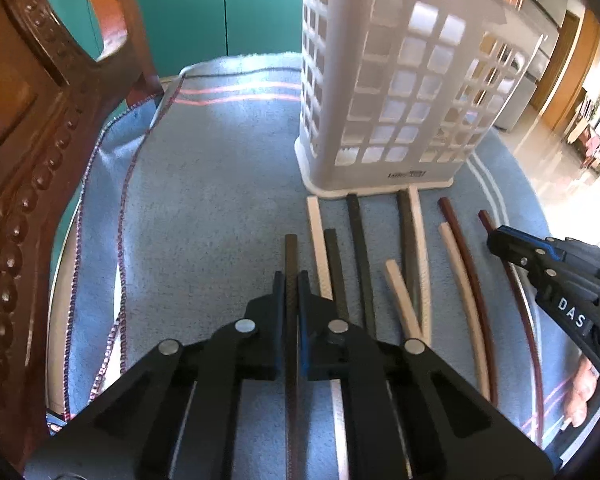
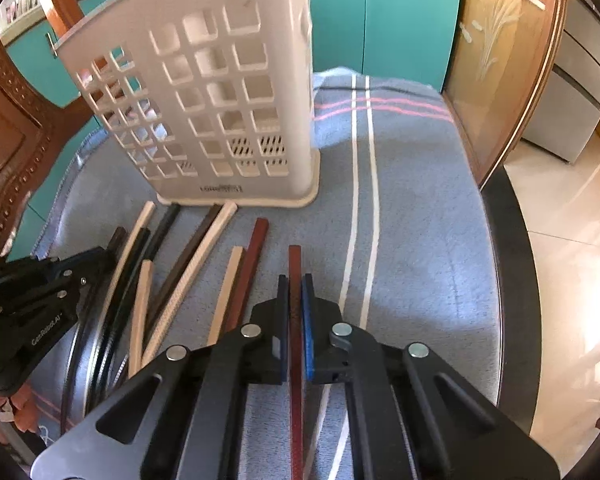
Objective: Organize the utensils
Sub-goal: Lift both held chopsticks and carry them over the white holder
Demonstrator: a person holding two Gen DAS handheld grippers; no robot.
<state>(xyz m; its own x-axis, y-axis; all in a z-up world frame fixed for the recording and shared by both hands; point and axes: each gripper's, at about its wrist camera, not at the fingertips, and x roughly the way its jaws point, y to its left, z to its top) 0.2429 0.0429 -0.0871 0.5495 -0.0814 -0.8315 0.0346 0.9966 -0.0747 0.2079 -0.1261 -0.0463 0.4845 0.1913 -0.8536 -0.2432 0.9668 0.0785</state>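
Observation:
A white perforated utensil holder stands upright on a blue cloth; it also shows in the right wrist view. Several long handles, cream, black and reddish brown, lie side by side in front of it. My left gripper is shut on a dark brown handle, leftmost of the row. My right gripper is shut on a reddish-brown handle, rightmost of the row. The right gripper also shows in the left wrist view, and the left gripper in the right wrist view.
A carved wooden chair back stands close on the left. The round table's dark rim curves on the right, with floor beyond. Teal cabinet doors are behind. The cloth has white stripes.

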